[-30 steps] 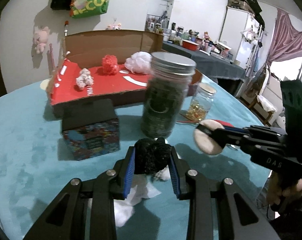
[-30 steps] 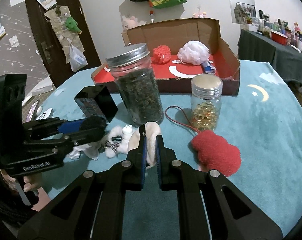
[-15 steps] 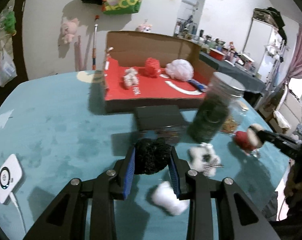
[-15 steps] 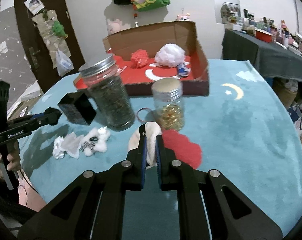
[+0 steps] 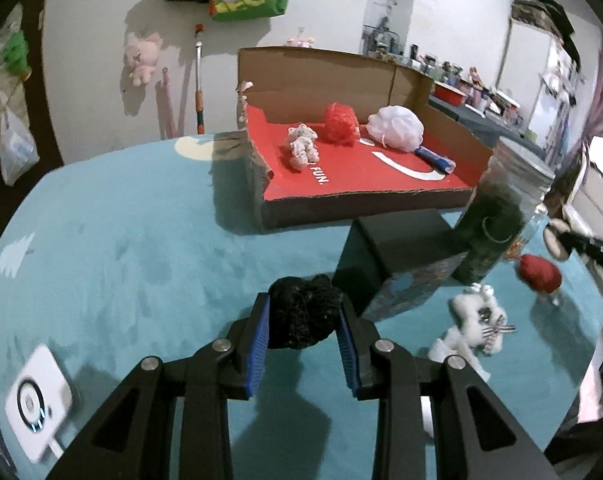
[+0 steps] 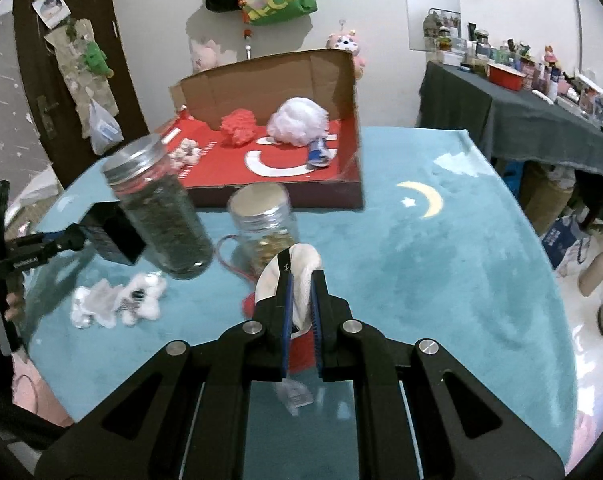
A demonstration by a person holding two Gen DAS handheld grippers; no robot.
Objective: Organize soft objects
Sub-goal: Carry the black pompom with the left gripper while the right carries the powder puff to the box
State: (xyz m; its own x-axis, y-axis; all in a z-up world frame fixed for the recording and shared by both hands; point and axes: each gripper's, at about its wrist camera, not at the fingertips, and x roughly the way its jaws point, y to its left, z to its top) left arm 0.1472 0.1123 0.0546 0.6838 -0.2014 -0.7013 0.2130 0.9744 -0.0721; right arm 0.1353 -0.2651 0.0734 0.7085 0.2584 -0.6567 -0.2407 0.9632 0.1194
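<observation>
Low in the left wrist view, my left gripper [image 5: 302, 330] pinches a black fuzzy ball [image 5: 303, 312] between blue pads; the red-lined cardboard box [image 5: 365, 176] sits upper centre. Low in the right wrist view, my right gripper [image 6: 300, 304] squeezes a cream puff [image 6: 301, 276] flat, box [image 6: 277, 160] at upper centre.

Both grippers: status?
Left gripper shut on black pom. Right gripper shut on cream pad. Red-lined box ahead; jars, black box between.
</observation>
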